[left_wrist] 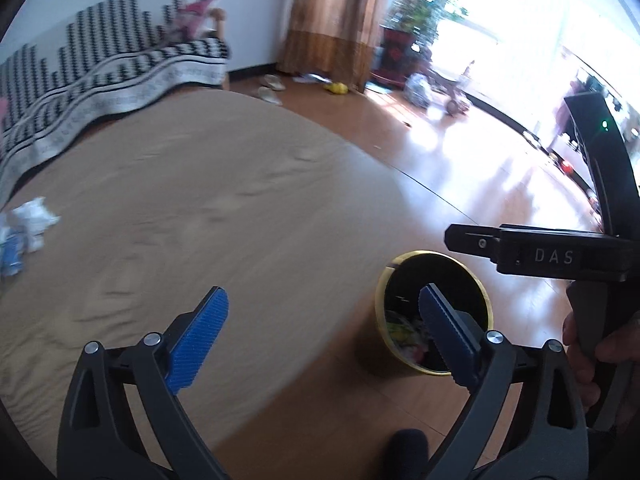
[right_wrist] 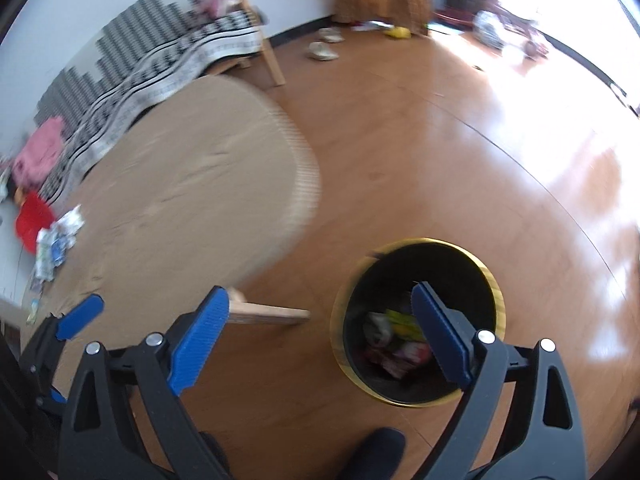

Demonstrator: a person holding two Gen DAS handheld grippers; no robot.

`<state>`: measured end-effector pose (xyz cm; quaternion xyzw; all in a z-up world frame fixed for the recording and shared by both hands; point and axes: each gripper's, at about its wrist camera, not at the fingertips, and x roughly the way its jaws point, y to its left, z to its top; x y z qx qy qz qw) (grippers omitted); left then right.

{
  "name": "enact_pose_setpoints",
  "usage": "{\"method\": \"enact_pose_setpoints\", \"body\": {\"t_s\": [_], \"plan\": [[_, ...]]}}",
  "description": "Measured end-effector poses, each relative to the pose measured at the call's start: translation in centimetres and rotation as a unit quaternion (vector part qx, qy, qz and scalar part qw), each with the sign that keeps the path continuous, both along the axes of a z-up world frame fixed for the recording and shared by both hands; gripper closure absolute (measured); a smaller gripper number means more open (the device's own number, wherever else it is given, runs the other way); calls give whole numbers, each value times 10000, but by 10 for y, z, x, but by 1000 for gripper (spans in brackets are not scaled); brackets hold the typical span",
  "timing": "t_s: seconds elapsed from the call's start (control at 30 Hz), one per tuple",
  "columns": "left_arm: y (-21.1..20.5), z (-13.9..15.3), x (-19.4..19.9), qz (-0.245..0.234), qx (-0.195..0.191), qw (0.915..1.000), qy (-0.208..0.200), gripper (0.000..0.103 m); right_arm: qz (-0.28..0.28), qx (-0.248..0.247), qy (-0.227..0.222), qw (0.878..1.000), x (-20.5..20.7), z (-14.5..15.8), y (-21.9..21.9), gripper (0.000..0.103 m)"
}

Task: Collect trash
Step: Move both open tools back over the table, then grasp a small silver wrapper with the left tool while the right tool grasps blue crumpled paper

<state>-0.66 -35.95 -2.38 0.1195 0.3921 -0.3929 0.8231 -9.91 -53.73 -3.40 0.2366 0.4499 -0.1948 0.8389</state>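
I see the trash bin (right_wrist: 418, 322), round, black inside with a yellow rim, standing on the wooden floor (right_wrist: 420, 152) just beside the near right edge of the round worktop (right_wrist: 192, 200); crumpled wrappers (right_wrist: 394, 342) lie at its bottom. More trash, a pile of white and blue packets (right_wrist: 56, 244), lies at the far left edge of the worktop, well apart from the bin. My right tool (right_wrist: 320, 332) hangs above the bin's left side with its blue pads spread wide and nothing between them. My left tool (left_wrist: 322, 336) is likewise spread wide and empty, over the worktop's edge with the bin under its right pad. A hand (left_wrist: 588, 354) grips the right tool's handle at the right of the left wrist view. Beyond the worktop sits a sofa under a black-and-white cover (left_wrist: 100, 76).
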Motion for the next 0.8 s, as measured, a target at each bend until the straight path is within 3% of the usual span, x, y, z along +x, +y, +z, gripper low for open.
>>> {"method": "enact_pose_setpoints", "body": {"t_s": [0.17, 0.27, 0.4, 0.53, 0.63, 0.8], "plan": [[89, 16, 52, 929, 36, 9954, -225, 9, 809, -34, -181, 9966, 73, 15, 77, 14], [155, 19, 87, 1634, 72, 9862, -249, 9, 1357, -32, -160, 9906, 117, 13, 135, 14], [248, 22, 135, 2398, 446, 9683, -538, 10, 1839, -14, -82, 9829, 151, 5, 193, 14], [330, 12, 169, 2810, 989, 9515, -770, 9, 2293, -92, -49, 9733, 171, -3, 241, 14], [385, -8, 195, 3125, 1288, 9385, -707, 10, 2596, -234, 21, 9654, 179, -11, 268, 14], [429, -29, 226, 3235, 1376, 9352, -433, 10, 2875, -214, 204, 9573, 196, -29, 288, 14]]}}
